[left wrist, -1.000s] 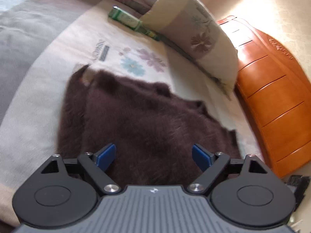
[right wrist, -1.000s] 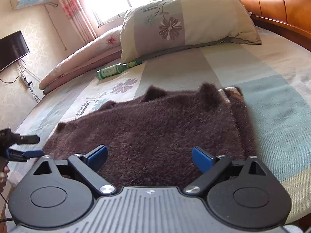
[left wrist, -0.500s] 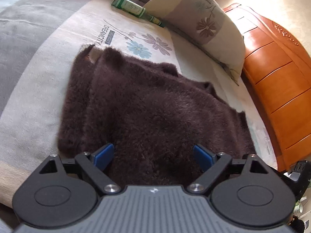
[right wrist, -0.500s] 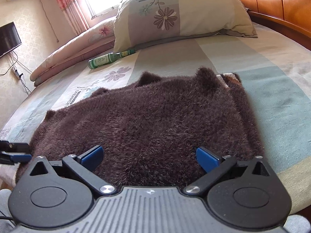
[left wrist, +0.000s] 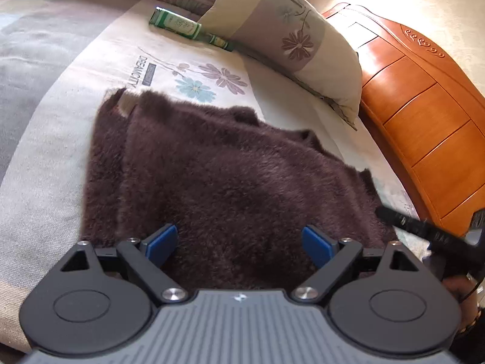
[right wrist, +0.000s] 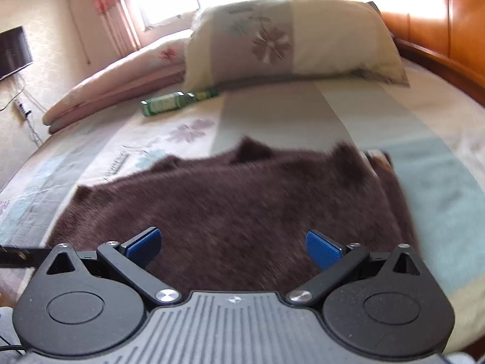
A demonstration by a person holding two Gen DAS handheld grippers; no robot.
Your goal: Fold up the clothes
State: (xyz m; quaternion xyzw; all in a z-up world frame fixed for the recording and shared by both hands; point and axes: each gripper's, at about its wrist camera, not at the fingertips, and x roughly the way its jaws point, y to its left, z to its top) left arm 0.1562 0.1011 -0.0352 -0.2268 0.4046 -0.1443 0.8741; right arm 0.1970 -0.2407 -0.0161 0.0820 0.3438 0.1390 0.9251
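Note:
A dark brown fuzzy garment (left wrist: 236, 182) lies folded flat on the bed, with a narrow strip of it folded along its left side. My left gripper (left wrist: 239, 242) hovers open over its near edge, its blue pads wide apart and gripping nothing. A black finger (left wrist: 424, 230) of the right gripper reaches in at the garment's right corner. In the right wrist view the same garment (right wrist: 236, 200) spreads below my right gripper (right wrist: 233, 245), which is open with nothing between its pads. The picture there is blurred.
A green bottle (left wrist: 178, 25) lies beyond the garment, by a floral pillow (left wrist: 288, 36). The orange wooden headboard (left wrist: 424, 121) runs along the right. A folded pink quilt (right wrist: 115, 85) lies at the far side, and a dark screen (right wrist: 12, 51) hangs on the left wall.
My right gripper first came closer over the garment, then drew back and rose a little. Its finger now shows at the right of the left wrist view. The left gripper stayed put, rolling slightly.

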